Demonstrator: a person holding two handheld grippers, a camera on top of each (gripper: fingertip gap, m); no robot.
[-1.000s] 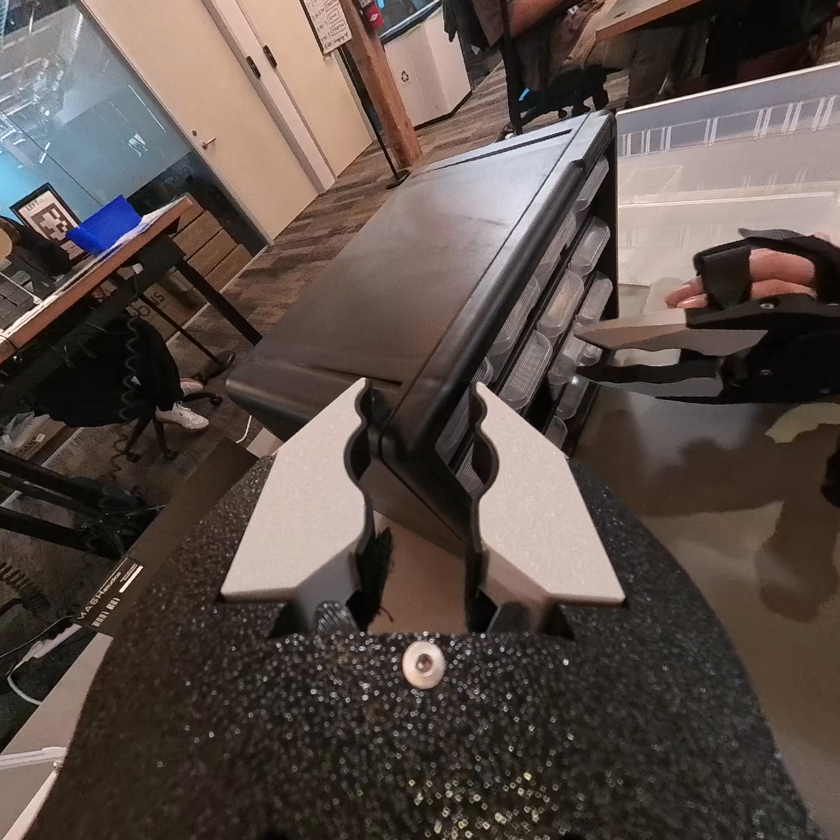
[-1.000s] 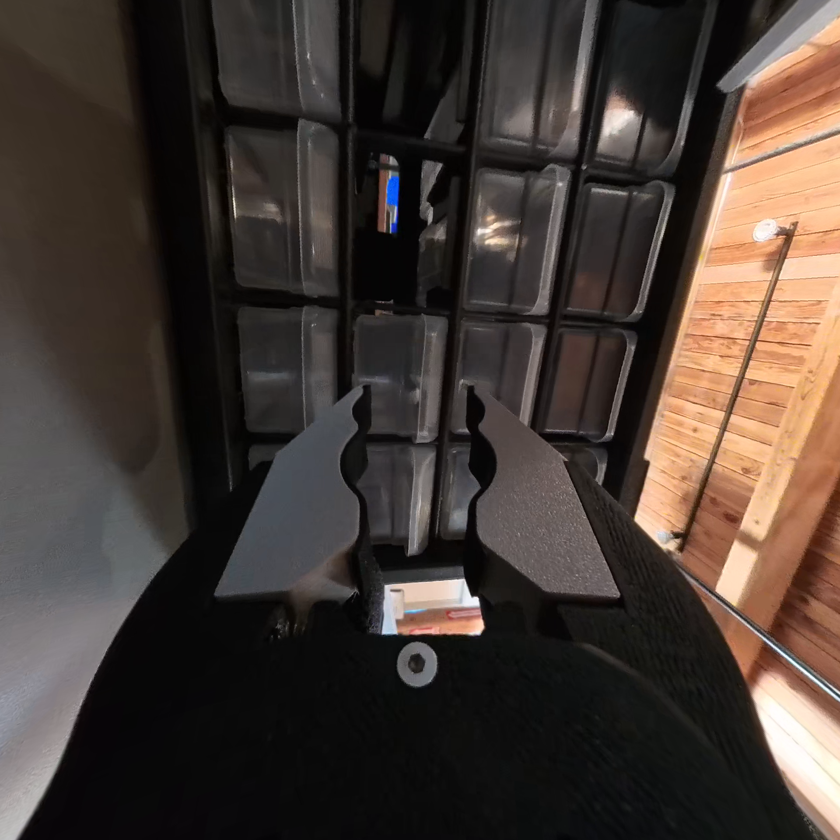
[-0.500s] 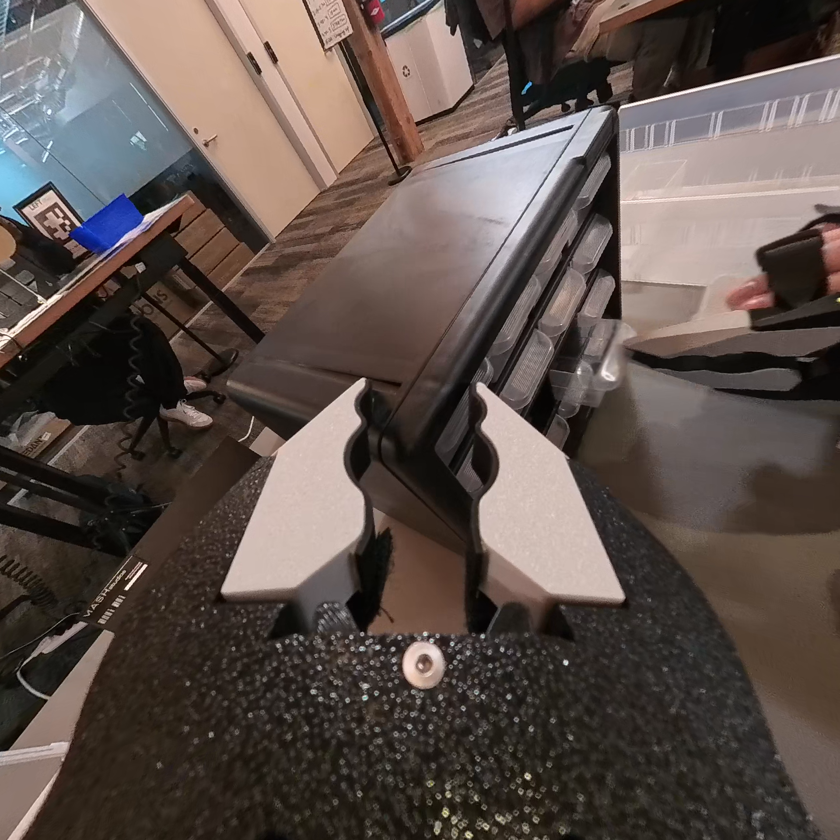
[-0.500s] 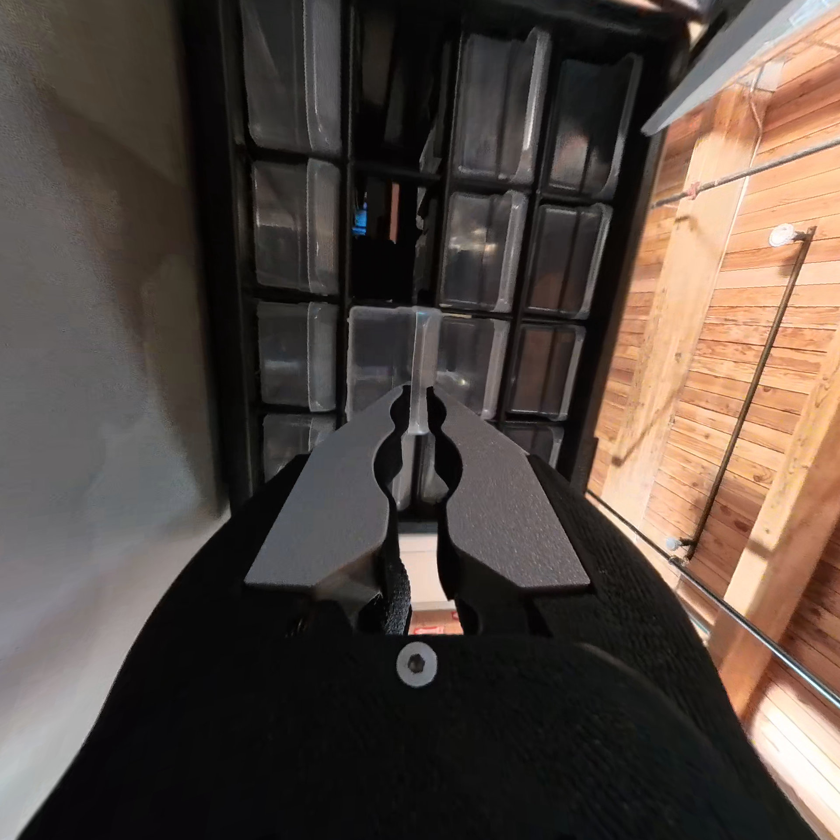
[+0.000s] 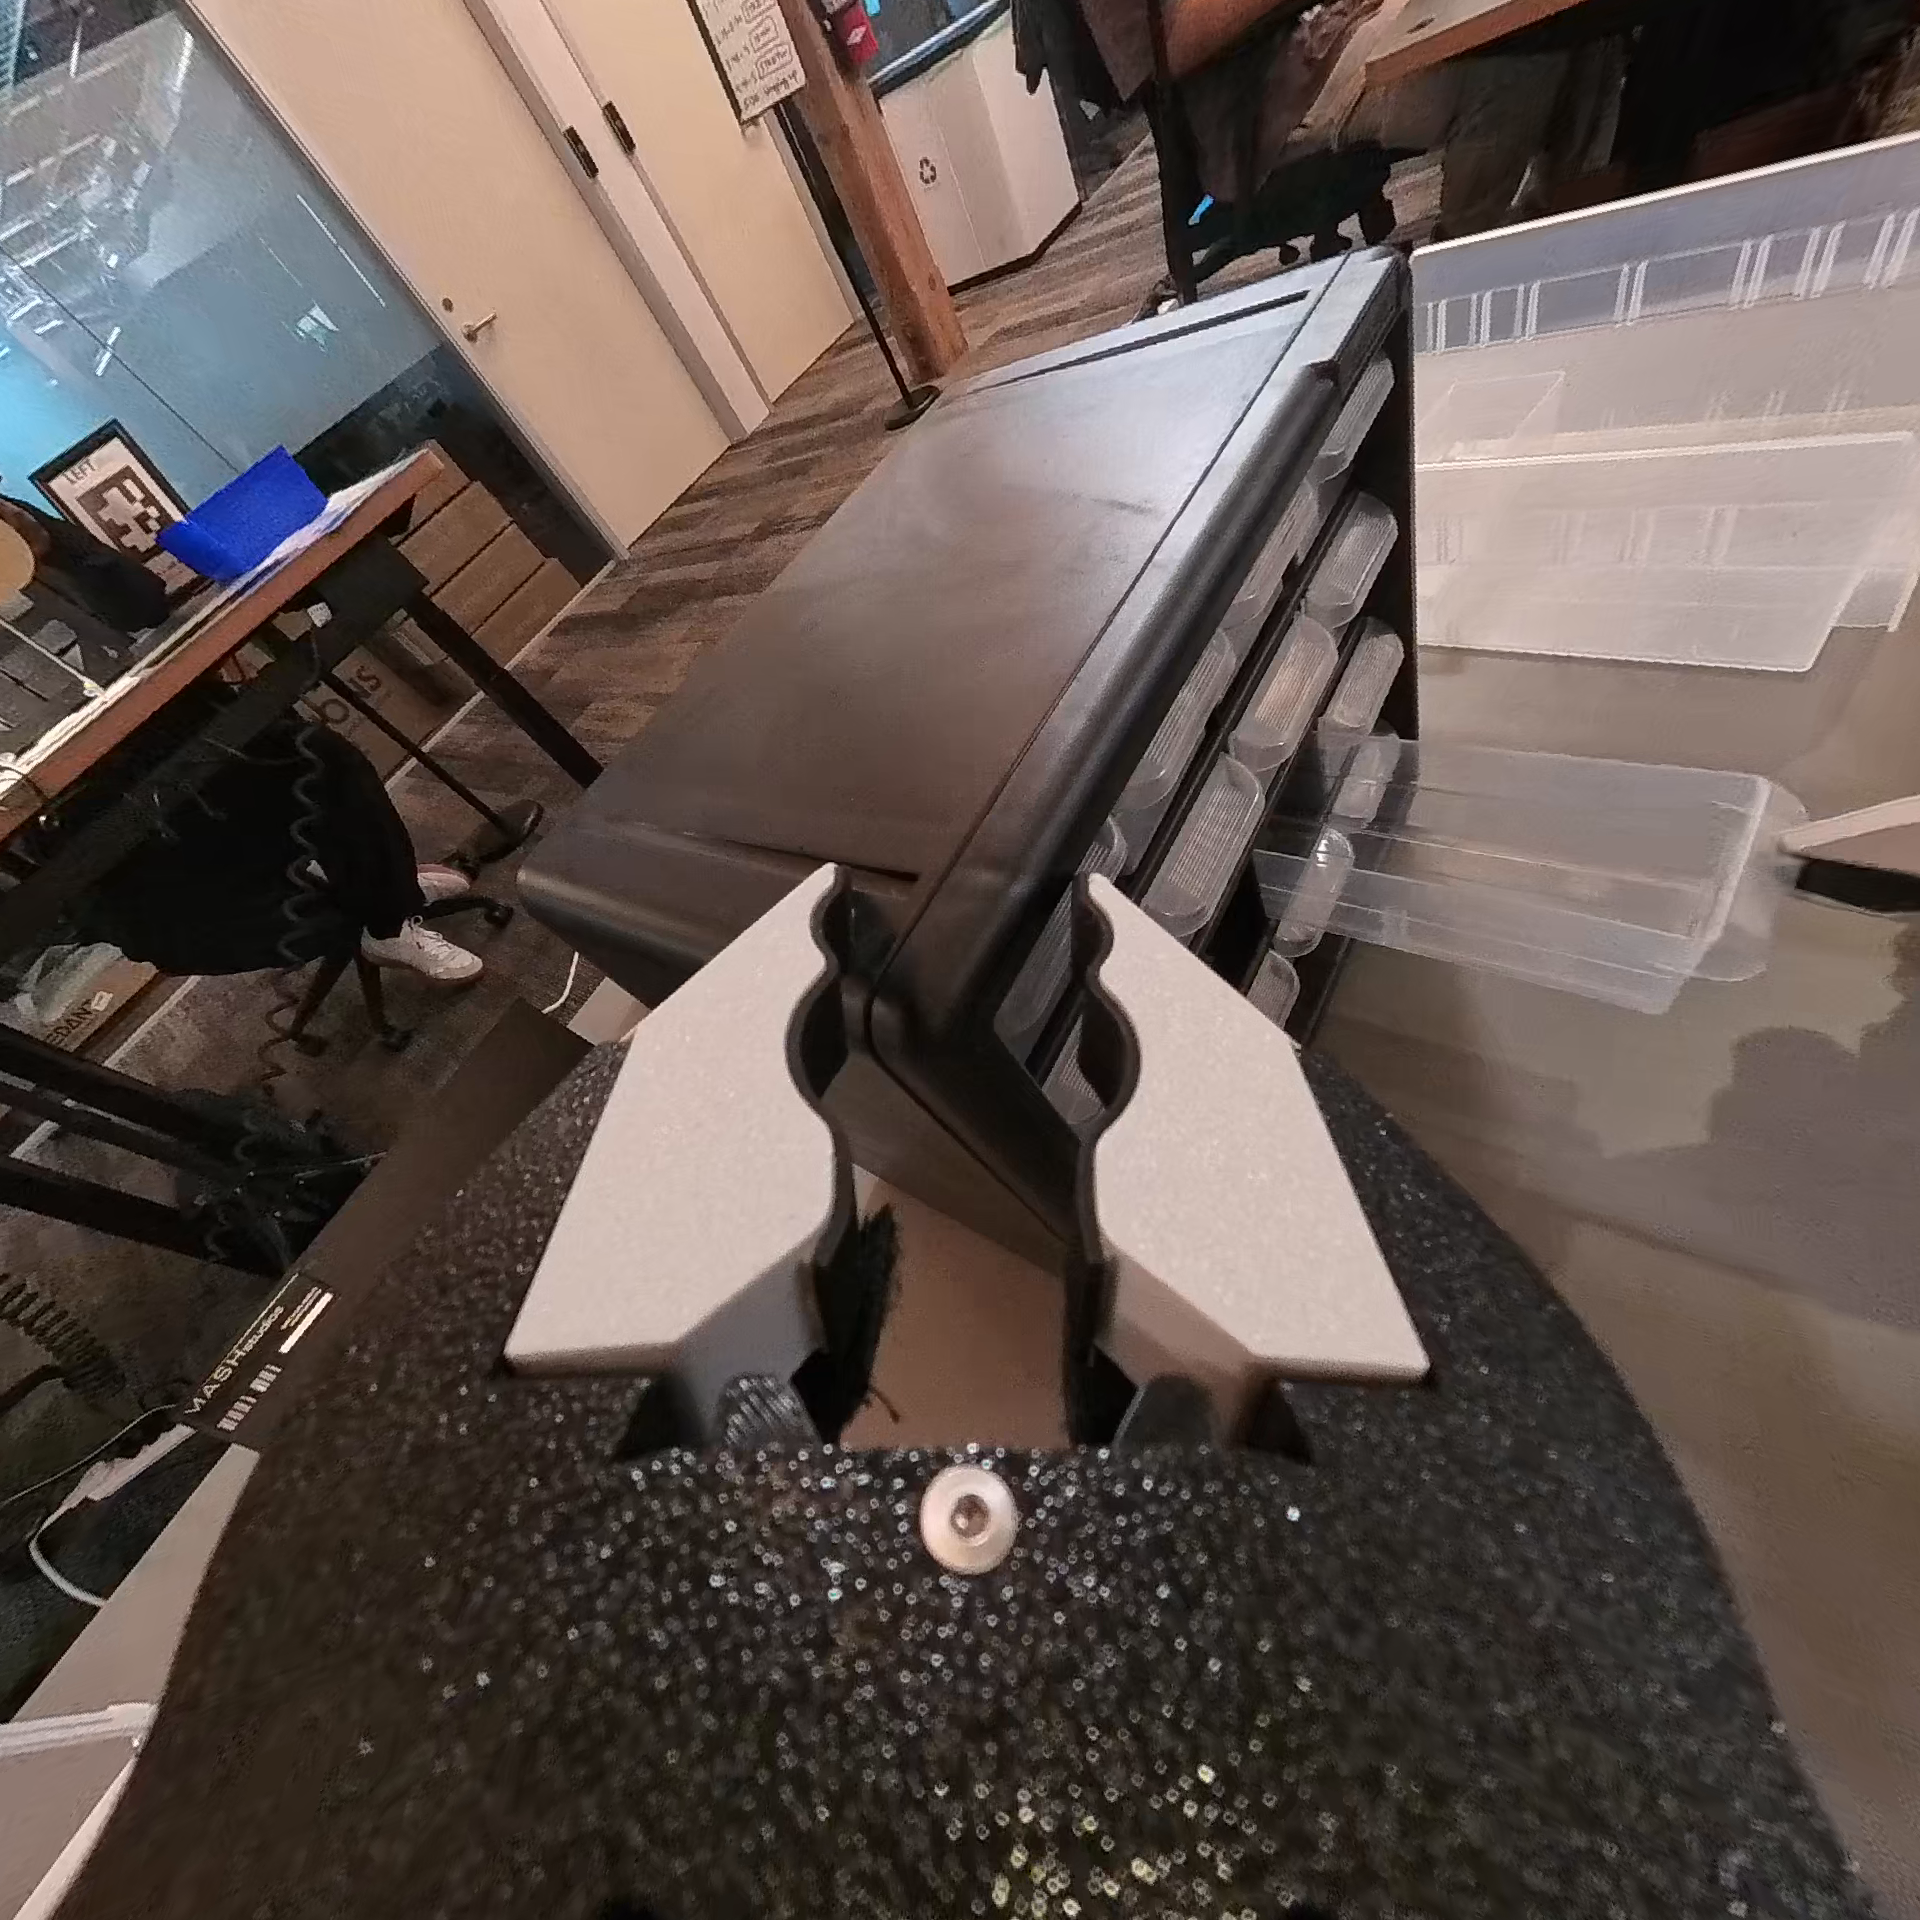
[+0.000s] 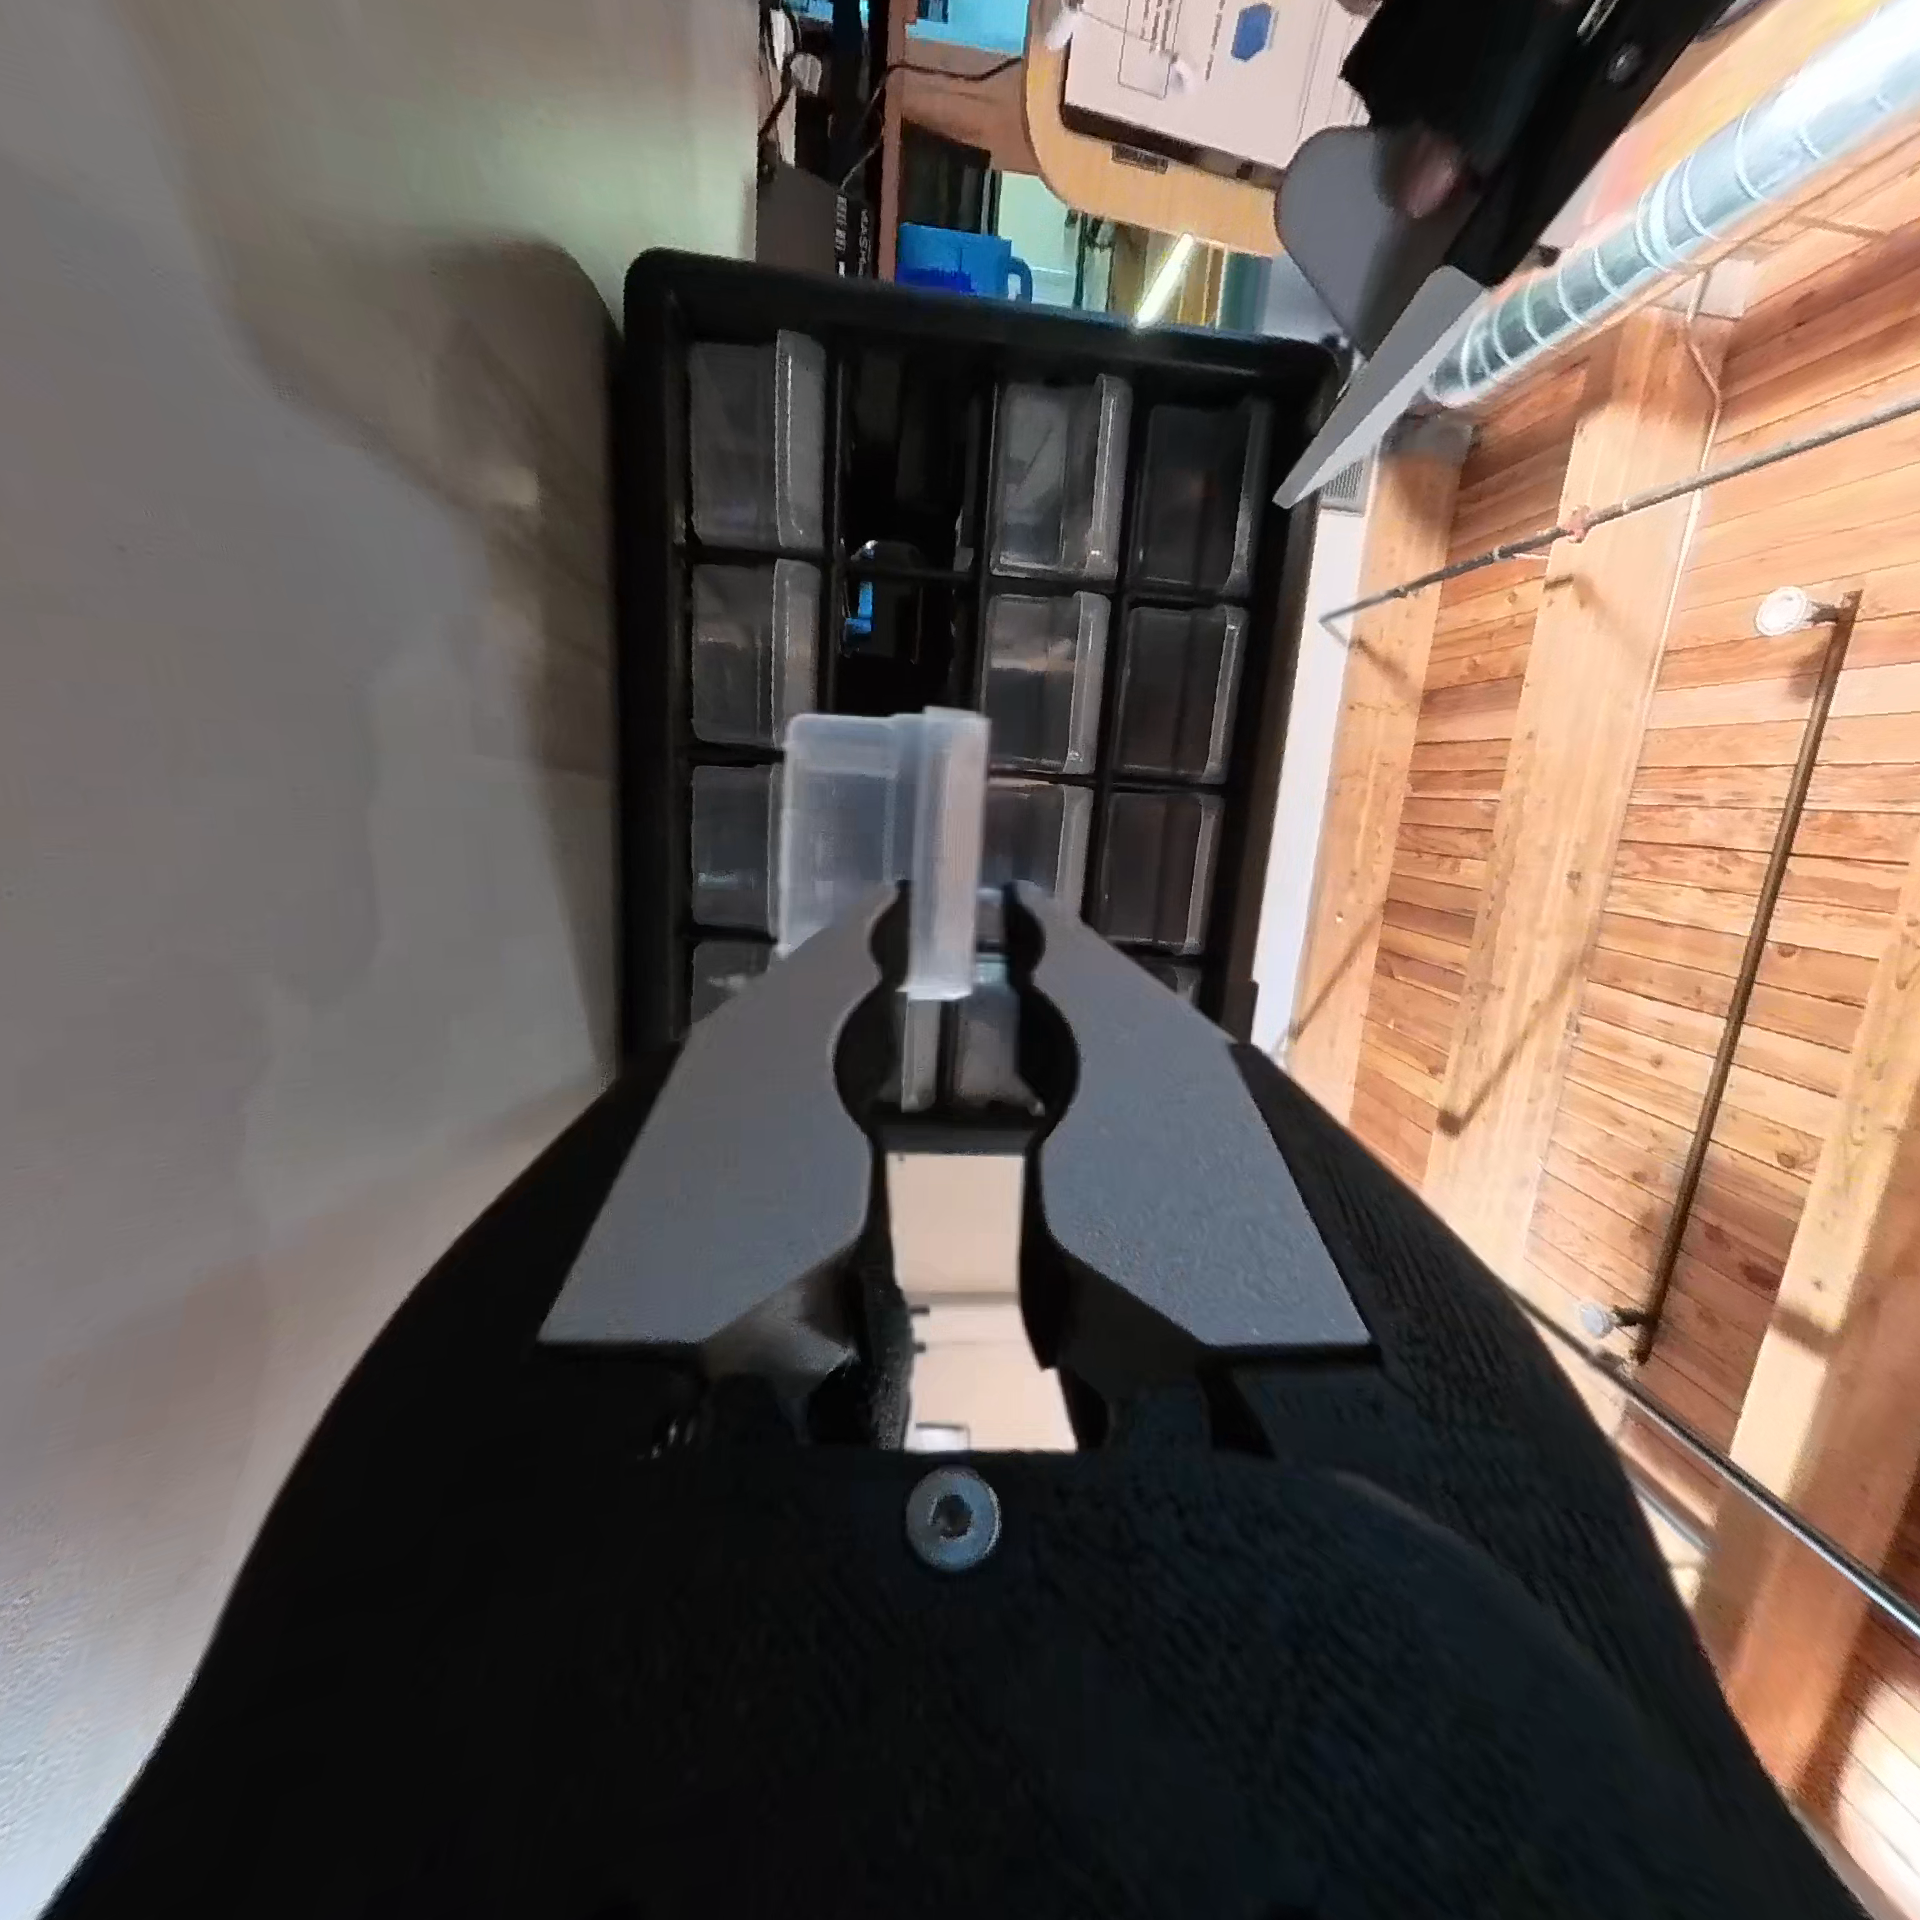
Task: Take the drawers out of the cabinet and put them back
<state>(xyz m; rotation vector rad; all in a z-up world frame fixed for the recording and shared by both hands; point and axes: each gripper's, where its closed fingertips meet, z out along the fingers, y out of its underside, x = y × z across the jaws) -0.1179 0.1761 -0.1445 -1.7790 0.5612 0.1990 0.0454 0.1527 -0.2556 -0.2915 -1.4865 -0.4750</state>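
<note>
The black cabinet (image 5: 935, 665) stands on the table with rows of clear drawers in its front (image 6: 1049, 665). My left gripper (image 5: 961, 914) is shut on the cabinet's top front corner edge. My right gripper (image 6: 940, 914) is shut on the handle of a clear drawer (image 6: 883, 821) and holds it well out from the cabinet front. The same drawer (image 5: 1507, 873) shows in the left wrist view, drawn out to the right of the cabinet, with the tip of the right gripper (image 5: 1860, 831) at the frame's edge. Some cabinet slots (image 6: 904, 644) are dark and empty.
A clear plastic panel (image 5: 1662, 436) stands behind the cabinet on the grey tabletop (image 5: 1610, 1299). A desk (image 5: 208, 623), a chair and a person's shoe lie to the left on the floor. A wooden wall (image 6: 1610, 831) shows in the right wrist view.
My right gripper has shut on a drawer handle and drawn the drawer out of the cabinet, away from its front. My left gripper has kept its hold on the cabinet edge.
</note>
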